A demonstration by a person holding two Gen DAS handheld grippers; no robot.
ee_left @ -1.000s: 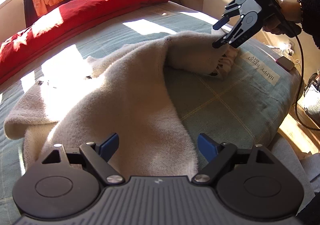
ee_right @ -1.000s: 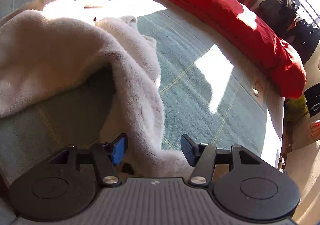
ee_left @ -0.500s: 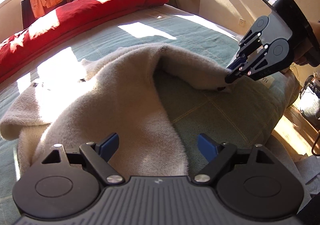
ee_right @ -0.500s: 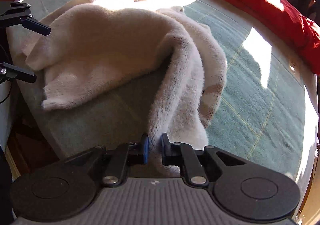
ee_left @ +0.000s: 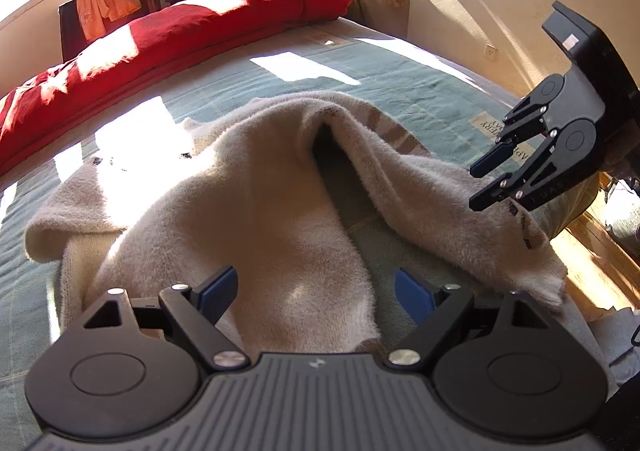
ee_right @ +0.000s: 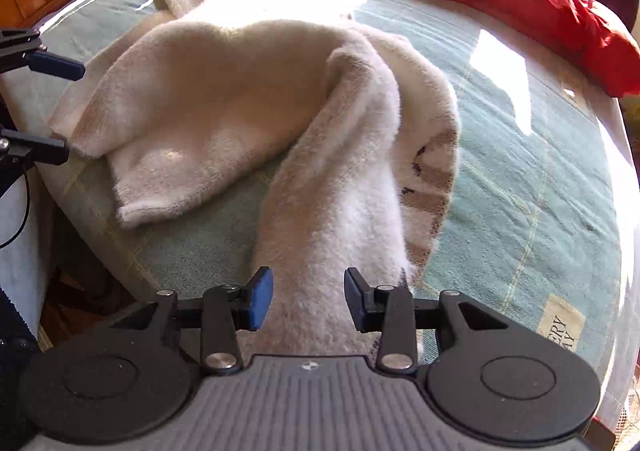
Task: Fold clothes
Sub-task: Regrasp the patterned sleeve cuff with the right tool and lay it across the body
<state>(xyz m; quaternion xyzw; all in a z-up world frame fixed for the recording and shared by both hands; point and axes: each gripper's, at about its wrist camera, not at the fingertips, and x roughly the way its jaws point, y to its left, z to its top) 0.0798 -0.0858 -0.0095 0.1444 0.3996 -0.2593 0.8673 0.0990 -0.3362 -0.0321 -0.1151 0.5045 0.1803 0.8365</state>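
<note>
Garment (ee_left: 256, 187): fuzzy, matt cream fleece cloth.
Bedcover (ee_right: 520, 171): flat woven teal cloth.
Quilt (ee_left: 180, 31): red cloth, matt.
Left gripper (ee_left: 316, 291): matt black plastic, shiny metal screws.

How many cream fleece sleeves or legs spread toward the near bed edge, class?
2: one limb lies between the left gripper fingers; the other lies between the right gripper fingers. More may be hidden in folds.

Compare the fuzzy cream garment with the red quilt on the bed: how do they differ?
The fuzzy cream garment sprawls crumpled near the bed's front edge; the red quilt is rolled long along the far side. The garment has brown markings; the quilt is plain. The open right gripper straddles the garment; nothing touches the quilt. Both rest on the green bedspread.
</note>
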